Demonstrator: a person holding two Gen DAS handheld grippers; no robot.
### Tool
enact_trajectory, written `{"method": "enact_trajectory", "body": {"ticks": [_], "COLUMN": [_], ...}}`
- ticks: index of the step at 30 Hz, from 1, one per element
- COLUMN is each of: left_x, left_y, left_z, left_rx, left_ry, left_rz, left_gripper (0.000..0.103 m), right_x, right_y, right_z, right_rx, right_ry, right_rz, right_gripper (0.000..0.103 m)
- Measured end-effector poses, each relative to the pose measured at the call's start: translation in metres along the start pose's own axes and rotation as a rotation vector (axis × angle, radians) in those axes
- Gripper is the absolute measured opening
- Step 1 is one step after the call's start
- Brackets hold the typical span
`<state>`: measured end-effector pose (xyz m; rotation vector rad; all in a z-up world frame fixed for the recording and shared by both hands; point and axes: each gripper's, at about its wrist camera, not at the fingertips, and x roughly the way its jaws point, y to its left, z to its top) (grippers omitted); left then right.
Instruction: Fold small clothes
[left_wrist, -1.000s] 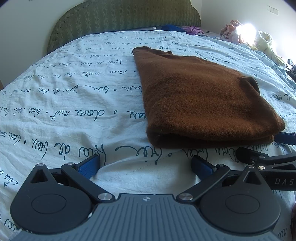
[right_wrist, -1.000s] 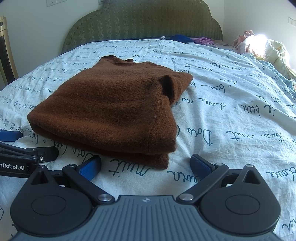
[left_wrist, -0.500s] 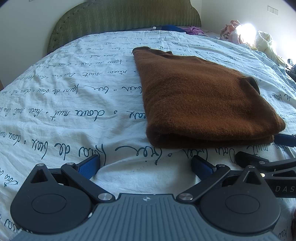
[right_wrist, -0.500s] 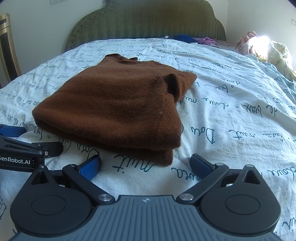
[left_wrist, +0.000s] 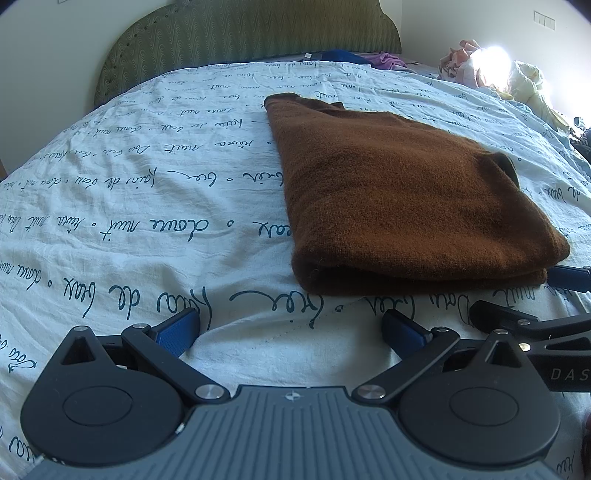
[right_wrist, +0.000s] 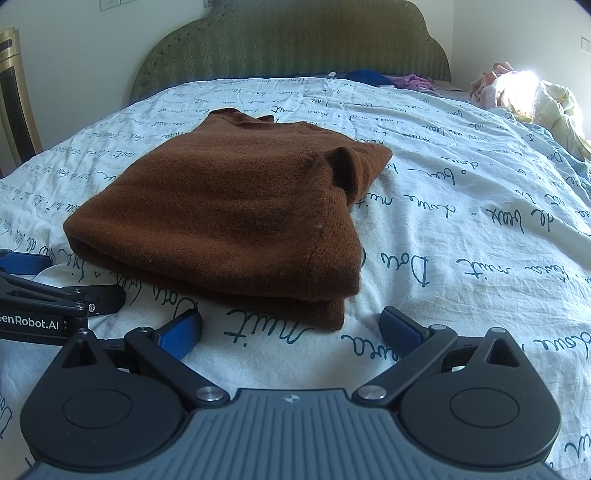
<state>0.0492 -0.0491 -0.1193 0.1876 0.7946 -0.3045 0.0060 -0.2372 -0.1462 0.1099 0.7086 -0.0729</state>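
Spreading across both views is the bed (left_wrist: 110, 206), its pale sheet printed with dark handwriting, a green padded headboard (right_wrist: 288, 48) behind it and a heap of loose clothes (right_wrist: 528, 96) at its far right edge. On the sheet lies the brown sweater (left_wrist: 399, 192), already doubled into a thick rectangle, with the rounded fold facing the cameras and a small tuck of fabric standing up along its right side. It sits ahead and to the right of the left gripper (left_wrist: 291, 325), and ahead and slightly to the left of the right gripper (right_wrist: 291, 328).

Both grippers rest low over the sheet just short of the sweater's near edge, side by side, each with its blue pads spread wide and nothing between them; neither touches the cloth.

By my reading, the folding of this piece is finished or one fold from it, and the step in hand is a pause between grasps. A further fold would call for each gripper to close on a near corner of the stacked layers and carry them towards the headboard; otherwise the next garment would come from the heap.
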Motion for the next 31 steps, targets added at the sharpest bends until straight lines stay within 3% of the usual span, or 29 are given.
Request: {"method": "enact_trajectory", "body": {"ticks": [31], "left_x": [0.0034], "left_y": [0.0029], "left_z": [0.0015], "left_rx": [0.004], "left_ry": [-0.008], "left_rz": [-0.022], "left_gripper": [0.103], "right_x": [-0.0003], "right_y": [0.0005], "right_z": [-0.0001], "right_rx": [0.000], "right_ry": [0.000], "right_rz": [0.000], "right_gripper": [0.103]}}
